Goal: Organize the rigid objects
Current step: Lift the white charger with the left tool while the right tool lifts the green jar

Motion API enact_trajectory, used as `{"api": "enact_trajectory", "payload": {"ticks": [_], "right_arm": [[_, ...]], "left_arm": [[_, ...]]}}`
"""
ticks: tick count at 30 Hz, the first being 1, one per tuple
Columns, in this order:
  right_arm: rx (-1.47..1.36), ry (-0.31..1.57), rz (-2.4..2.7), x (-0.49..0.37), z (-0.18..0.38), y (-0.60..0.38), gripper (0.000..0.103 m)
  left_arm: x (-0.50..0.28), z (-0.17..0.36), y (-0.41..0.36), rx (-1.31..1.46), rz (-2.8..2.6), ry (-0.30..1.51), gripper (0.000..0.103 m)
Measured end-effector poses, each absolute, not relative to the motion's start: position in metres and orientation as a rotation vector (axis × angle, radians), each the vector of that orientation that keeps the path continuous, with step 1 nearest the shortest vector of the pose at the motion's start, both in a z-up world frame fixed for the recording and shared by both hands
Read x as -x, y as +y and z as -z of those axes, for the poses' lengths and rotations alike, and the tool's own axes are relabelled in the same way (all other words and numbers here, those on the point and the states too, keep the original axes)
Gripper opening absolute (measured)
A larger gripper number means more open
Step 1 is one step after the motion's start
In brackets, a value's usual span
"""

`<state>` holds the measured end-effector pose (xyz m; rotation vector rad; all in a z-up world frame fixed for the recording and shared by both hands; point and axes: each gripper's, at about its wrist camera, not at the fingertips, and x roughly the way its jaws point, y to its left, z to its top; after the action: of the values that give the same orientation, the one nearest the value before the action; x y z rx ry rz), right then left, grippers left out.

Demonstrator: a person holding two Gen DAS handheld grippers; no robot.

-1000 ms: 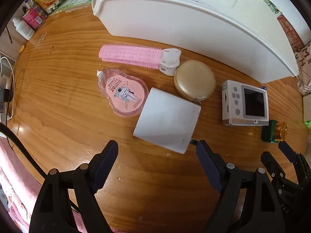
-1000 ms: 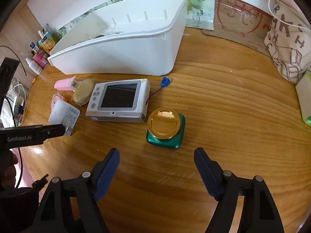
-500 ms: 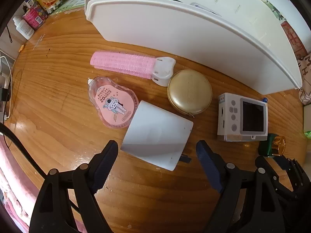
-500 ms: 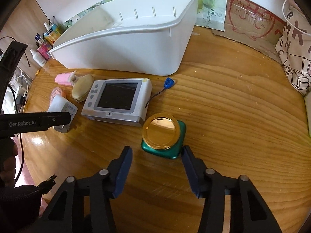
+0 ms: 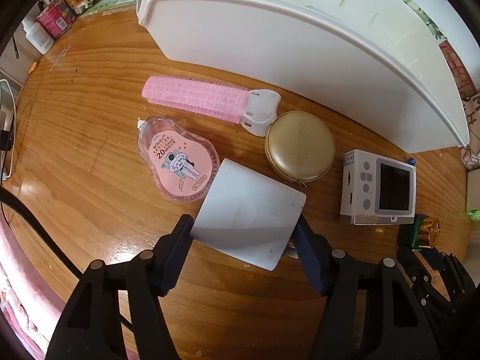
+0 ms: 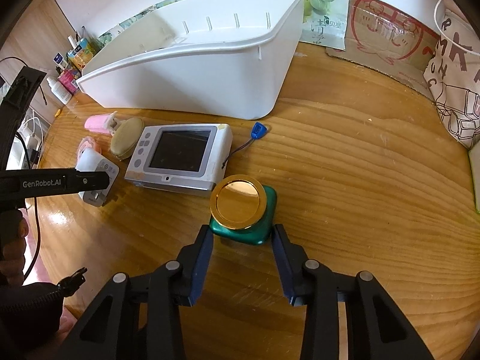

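My left gripper (image 5: 243, 234) is shut on a white charger block (image 5: 249, 213), which still rests on the wooden table. My right gripper (image 6: 242, 237) is shut on a green jar with a gold lid (image 6: 240, 207), one finger touching each side. A pink hair roller clip (image 5: 207, 100), a pink correction tape (image 5: 175, 166), a round gold case (image 5: 300, 147) and a white handheld device with a screen (image 5: 379, 187) lie in a row before the big white bin (image 5: 300, 48). The bin also shows in the right wrist view (image 6: 192, 81).
Small bottles and boxes (image 5: 57, 12) stand at the table's far left corner. A cloth bag (image 6: 459, 75) and cardboard (image 6: 387, 45) sit at the far right. A blue tag on a cord (image 6: 258, 130) trails from the device. Cables hang at the left edge.
Both grippers moved forward and closed: the left one onto the white charger block, the right one onto the green jar. The objects have not left the table.
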<state>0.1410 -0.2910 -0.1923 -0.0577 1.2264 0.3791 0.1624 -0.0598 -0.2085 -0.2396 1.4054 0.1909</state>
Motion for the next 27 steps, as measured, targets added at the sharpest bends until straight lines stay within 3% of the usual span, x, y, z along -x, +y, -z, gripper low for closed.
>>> {"api": "enact_trajectory", "payload": {"ticks": [27], "right_arm": [[0.102,1.196,-0.309,-0.098,0.171,-0.250,0.039]], "left_arm": [[-0.112,0.200,0.002,0.252,-0.131,1.402,0.068]]}}
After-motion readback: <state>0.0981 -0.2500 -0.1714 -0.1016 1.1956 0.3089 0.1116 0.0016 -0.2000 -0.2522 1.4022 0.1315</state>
